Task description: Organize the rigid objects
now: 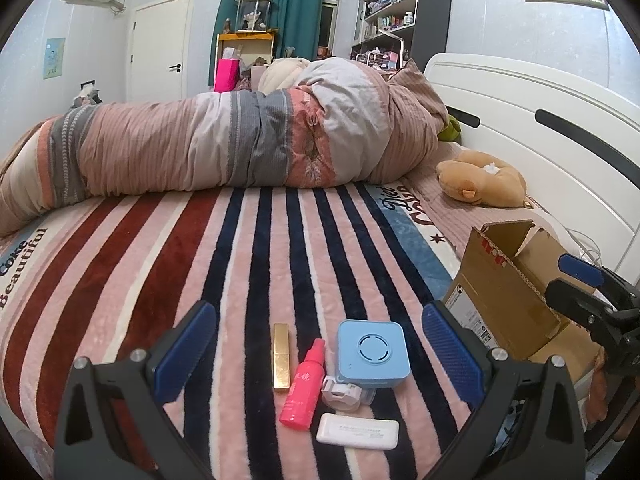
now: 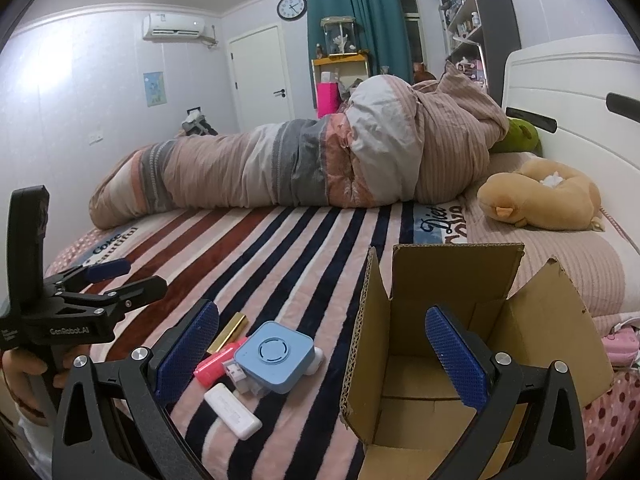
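On the striped blanket lie a gold lipstick tube [image 1: 281,357], a pink spray bottle [image 1: 303,386], a light blue square box [image 1: 372,353], a small clear-and-white case [image 1: 343,394] and a white flat bar [image 1: 357,432]. My left gripper [image 1: 318,354] is open, its blue pads either side of this cluster. The same items show in the right wrist view: blue box [image 2: 274,356], white bar [image 2: 233,410], pink bottle [image 2: 214,364]. My right gripper [image 2: 320,354] is open and empty, over the near left wall of the open cardboard box [image 2: 452,280].
The cardboard box [image 1: 504,292] stands right of the cluster. A rolled duvet [image 1: 240,140] lies across the back of the bed. A tan plush toy [image 1: 482,180] sits by the white headboard [image 1: 560,140]. The bed's front edge is near.
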Action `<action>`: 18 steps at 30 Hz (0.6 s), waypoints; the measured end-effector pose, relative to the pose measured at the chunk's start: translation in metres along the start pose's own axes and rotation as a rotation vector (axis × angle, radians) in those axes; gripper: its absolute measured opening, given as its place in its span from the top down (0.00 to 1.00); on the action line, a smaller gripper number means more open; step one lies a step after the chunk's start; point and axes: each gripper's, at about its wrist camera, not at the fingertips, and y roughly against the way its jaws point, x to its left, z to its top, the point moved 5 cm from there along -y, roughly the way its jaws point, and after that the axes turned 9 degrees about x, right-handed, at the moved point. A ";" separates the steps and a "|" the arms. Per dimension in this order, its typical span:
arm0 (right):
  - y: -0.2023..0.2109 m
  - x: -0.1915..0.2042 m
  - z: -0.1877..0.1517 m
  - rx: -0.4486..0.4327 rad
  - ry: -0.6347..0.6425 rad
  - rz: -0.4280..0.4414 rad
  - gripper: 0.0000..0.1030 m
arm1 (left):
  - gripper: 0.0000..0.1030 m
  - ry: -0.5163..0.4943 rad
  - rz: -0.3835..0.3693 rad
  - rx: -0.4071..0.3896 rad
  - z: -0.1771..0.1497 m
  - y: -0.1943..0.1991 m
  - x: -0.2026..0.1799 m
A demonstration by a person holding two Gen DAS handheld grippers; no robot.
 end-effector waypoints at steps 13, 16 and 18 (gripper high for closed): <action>-0.002 -0.001 -0.003 0.006 -0.006 0.007 0.00 | 0.00 -0.003 0.005 0.008 0.000 -0.002 0.000; -0.003 -0.001 -0.006 0.008 -0.004 -0.001 0.00 | 0.00 -0.002 0.007 0.009 0.000 -0.002 0.000; -0.003 0.000 -0.007 0.009 -0.003 -0.001 0.00 | 0.00 -0.002 0.005 0.008 0.000 -0.002 0.000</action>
